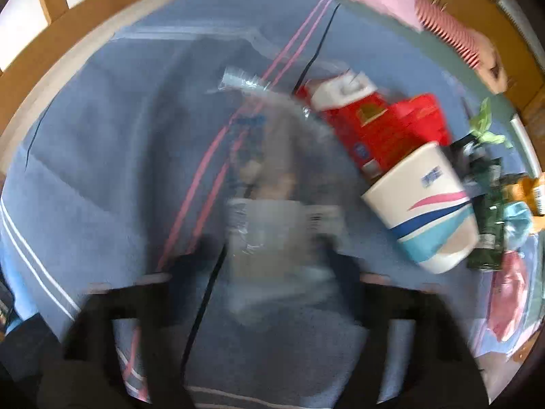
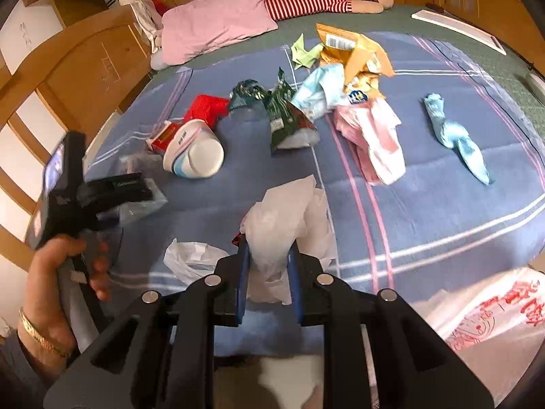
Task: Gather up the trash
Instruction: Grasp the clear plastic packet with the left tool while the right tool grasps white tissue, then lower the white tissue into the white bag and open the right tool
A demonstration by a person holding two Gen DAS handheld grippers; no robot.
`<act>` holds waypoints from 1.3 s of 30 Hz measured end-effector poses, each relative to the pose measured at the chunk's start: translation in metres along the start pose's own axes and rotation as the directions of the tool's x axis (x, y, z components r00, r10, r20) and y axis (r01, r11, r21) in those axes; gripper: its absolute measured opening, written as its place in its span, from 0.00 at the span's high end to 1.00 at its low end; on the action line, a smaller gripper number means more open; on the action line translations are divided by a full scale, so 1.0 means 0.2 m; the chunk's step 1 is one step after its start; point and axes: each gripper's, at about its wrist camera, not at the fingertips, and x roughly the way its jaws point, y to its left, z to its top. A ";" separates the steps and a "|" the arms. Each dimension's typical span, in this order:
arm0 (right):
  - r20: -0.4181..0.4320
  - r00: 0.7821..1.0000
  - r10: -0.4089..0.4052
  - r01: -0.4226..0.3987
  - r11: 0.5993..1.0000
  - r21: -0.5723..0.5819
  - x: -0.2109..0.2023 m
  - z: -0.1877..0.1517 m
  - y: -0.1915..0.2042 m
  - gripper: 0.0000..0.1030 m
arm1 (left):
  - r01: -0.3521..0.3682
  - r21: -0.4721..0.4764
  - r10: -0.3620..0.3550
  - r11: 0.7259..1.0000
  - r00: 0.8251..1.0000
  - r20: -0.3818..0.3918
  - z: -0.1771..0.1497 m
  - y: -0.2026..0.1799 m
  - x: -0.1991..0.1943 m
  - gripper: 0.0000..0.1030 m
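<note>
Trash lies scattered over a blue striped blanket (image 2: 425,211) on a bed. In the blurred left wrist view my left gripper (image 1: 272,255) is shut on a clear plastic wrapper (image 1: 269,225). The right wrist view shows that same gripper (image 2: 136,187), held by a hand (image 2: 51,283), low over the blanket at the left. My right gripper (image 2: 269,262) is shut on crumpled white tissue paper (image 2: 286,211), its blue pads (image 2: 242,272) pressing both sides. A white paper cup (image 2: 197,153) lies on its side beside a red carton (image 2: 204,109).
Further back lie a dark green wrapper (image 2: 282,116), an orange snack bag (image 2: 354,47), a pink-and-white bag (image 2: 378,136) and a light blue piece (image 2: 453,136). A white bag with red print (image 2: 487,306) sits at the lower right. A pink pillow (image 2: 218,24) and wooden panels (image 2: 85,64) border the bed.
</note>
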 end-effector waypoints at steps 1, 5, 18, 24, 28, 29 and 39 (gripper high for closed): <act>0.001 1.000 -0.001 0.001 1.000 0.000 -0.01 -0.01 -0.01 0.79 | 0.016 -0.017 -0.015 1.000 1.000 0.016 0.00 0.02 -0.02 0.65; 0.011 1.000 -0.006 0.006 1.000 0.004 -0.06 -0.03 -0.04 0.79 | 0.018 -0.085 -0.013 0.996 0.998 0.060 -0.04 0.11 -0.09 0.71; 0.040 0.999 -0.022 0.023 0.999 -0.039 -0.14 -0.06 -0.03 0.79 | 0.111 0.164 -0.168 0.980 0.907 0.387 -0.42 -0.06 -0.58 0.71; 0.037 0.999 -0.030 0.032 0.999 -0.036 -0.14 -0.06 -0.02 0.79 | 0.093 0.249 -0.179 0.964 0.920 0.347 -0.46 -0.15 -0.56 0.71; 0.040 0.999 -0.034 0.036 0.999 -0.037 -0.14 -0.06 -0.01 0.79 | 0.089 0.248 -0.170 0.965 0.929 0.328 -0.46 -0.14 -0.55 0.71; 0.043 0.998 -0.035 0.037 0.999 -0.040 -0.15 -0.06 -0.01 0.79 | 0.085 0.252 -0.169 0.964 0.928 0.331 -0.46 -0.14 -0.55 0.71; 0.050 0.998 -0.039 0.041 0.998 -0.038 -0.16 -0.06 -0.02 0.79 | 0.109 0.289 -0.200 0.951 0.931 0.307 -0.48 -0.14 -0.54 0.71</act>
